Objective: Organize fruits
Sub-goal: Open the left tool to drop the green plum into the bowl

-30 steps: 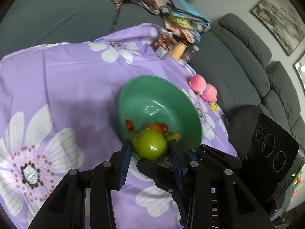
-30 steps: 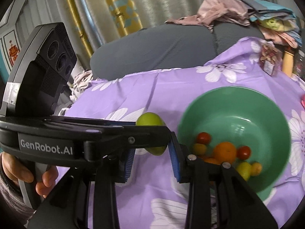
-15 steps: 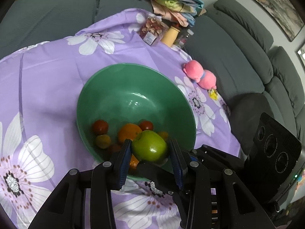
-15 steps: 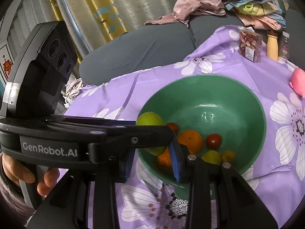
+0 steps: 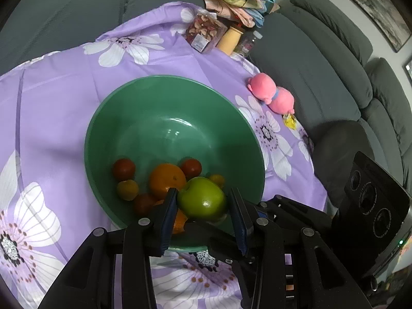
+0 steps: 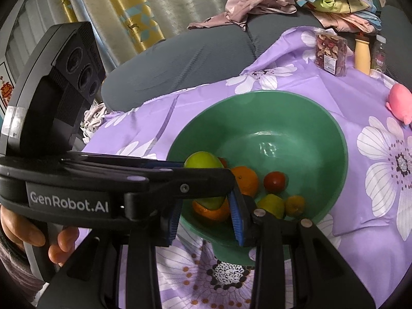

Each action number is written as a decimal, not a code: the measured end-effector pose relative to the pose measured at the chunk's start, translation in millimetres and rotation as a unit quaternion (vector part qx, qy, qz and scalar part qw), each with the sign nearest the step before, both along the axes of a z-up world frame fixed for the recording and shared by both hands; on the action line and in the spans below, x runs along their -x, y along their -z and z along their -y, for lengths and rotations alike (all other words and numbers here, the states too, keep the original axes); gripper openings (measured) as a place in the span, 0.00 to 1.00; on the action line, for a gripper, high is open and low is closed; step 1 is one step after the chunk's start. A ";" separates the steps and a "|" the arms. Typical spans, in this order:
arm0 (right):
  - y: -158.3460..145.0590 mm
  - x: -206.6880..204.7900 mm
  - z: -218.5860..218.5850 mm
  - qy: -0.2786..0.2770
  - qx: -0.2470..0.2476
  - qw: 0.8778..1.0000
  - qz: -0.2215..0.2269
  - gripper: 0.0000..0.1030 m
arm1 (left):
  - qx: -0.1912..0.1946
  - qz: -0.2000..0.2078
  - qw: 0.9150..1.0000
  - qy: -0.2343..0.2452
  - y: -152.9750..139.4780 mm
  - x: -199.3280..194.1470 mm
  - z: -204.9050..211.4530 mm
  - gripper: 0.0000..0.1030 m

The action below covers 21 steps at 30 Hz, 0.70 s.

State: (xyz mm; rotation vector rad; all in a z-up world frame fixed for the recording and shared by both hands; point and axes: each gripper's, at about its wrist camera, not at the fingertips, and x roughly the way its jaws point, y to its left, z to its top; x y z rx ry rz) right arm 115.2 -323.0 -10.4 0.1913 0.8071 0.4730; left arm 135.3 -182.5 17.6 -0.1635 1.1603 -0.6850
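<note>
Left gripper (image 5: 203,203) clamped on the green apple (image 5: 202,202), held over the near rim of the green bowl (image 5: 164,97); apple is above the fruit pile, not yet resting in it as far as I can judge. Right gripper (image 6: 206,216) stands with fingers apart, nothing between them; it hangs just behind the left one, near the same rim.

Bowl sits on the purple flowered cloth (image 5: 51,108) covering the bench, roughly mid-cloth.

Progress, as judged: late stage. Most fruit is already in the bowl; no loose fruit shows on the cloth in either view. Remaining: release the apple into the bowl.

Count in the bowl, left wrist view:
- oranges (image 5: 166,180): one whole, a second partly hidden under the gripper
- red round fruits (image 5: 123,169): three
- small yellow-orange fruits (image 5: 127,189): two
- right wrist view adds one yellow-green fruit (image 6: 271,203)
- held apple: one

Far edge of the bench: one snack packet (image 5: 204,32), one tan bottle (image 5: 230,40). Right edge: one pink plush toy (image 5: 271,96).
</note>
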 end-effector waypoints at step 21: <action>-4.0 3.0 6.4 0.034 0.042 0.999 -0.003 0.61 | -0.053 0.042 0.998 -0.015 -12.0 8.5 -1.6 0.72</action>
